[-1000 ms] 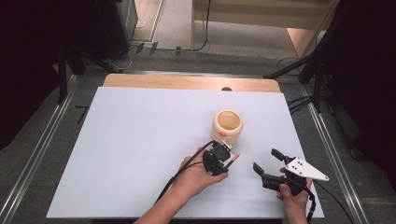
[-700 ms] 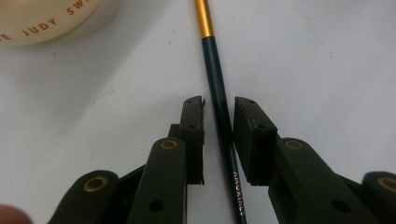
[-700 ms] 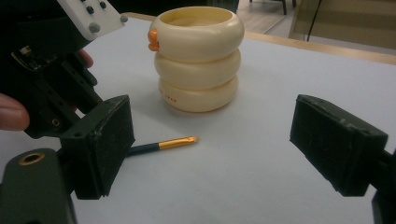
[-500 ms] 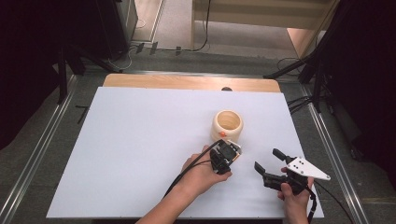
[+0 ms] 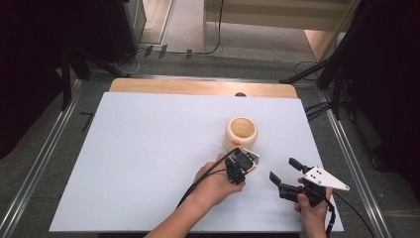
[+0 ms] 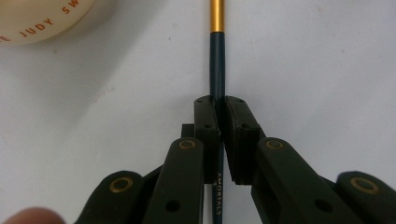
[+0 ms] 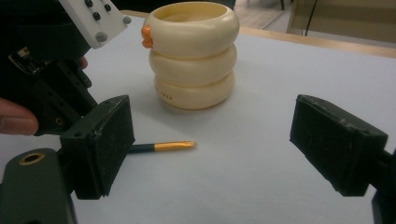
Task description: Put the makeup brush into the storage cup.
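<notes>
Pen clamped, lift not yet made.
Your left gripper (image 6: 218, 114) has just closed onto the pen (image 6: 217, 70), flat on the table just beside the cup (image 5: 241, 133); your right gripper (image 7: 212, 140) waits nearby, jaws apart.

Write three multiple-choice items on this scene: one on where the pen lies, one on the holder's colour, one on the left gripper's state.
1. Where does the pen lie?
A. Inside the holder
B. On the table beside the holder
C. Between the right gripper's jaws

2. What colour is the holder?
A. Cream
B. Blue
C. Black

3. What is the left gripper doing?
A. Standing wide open
B. Clamping the holder's rim
C. Shut on the pen

Key: 1 B, its gold end rests on the white table in front of the holder. 2 A, three cream rings show in the right gripper view. 3 C, its pads press the dark shaft from both sides.
</notes>
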Motion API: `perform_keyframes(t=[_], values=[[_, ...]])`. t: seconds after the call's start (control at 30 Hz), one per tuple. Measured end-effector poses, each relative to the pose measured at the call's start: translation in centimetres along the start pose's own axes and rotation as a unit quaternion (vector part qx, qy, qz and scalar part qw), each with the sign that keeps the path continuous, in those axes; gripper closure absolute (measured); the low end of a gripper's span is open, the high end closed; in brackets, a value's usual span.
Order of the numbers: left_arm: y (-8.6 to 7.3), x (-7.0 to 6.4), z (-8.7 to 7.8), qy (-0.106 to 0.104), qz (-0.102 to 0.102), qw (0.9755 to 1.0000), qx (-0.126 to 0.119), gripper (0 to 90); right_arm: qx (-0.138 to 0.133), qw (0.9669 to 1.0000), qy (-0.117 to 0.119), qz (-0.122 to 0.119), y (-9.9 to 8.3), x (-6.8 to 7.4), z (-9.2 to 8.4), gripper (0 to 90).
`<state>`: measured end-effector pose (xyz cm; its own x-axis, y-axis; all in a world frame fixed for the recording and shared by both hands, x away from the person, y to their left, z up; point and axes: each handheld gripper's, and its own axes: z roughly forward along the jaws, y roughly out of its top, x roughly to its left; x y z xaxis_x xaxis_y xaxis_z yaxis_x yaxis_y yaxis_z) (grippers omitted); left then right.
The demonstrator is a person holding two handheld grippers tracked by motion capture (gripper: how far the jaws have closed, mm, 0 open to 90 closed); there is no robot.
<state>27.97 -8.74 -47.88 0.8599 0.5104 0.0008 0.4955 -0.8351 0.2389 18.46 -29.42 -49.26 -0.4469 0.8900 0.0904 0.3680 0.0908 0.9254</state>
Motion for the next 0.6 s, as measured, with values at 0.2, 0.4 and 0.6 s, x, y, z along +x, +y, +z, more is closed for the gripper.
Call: perform_keyframes(t=[0.2, 0.4, 0.6], values=[[-0.3, 0.4, 0.0, -0.014, 0.002, 0.9998, -0.012, 85.7, 0.003, 1.0000, 0.002, 0.004, 0.0, 0.3, 0.1, 14.4], [-0.9, 1.0, -0.8, -0.019, -0.006, 0.9986, -0.049, 85.7, 0.011, 0.9995, 0.003, 0.029, 0.1, 1.2, 0.5, 16.4], [-1.5, 1.2, -2.2, -0.024, -0.007, 0.9946, -0.101, 85.6, 0.013, 0.9943, -0.002, 0.106, 0.1, 2.3, 1.3, 23.1]])
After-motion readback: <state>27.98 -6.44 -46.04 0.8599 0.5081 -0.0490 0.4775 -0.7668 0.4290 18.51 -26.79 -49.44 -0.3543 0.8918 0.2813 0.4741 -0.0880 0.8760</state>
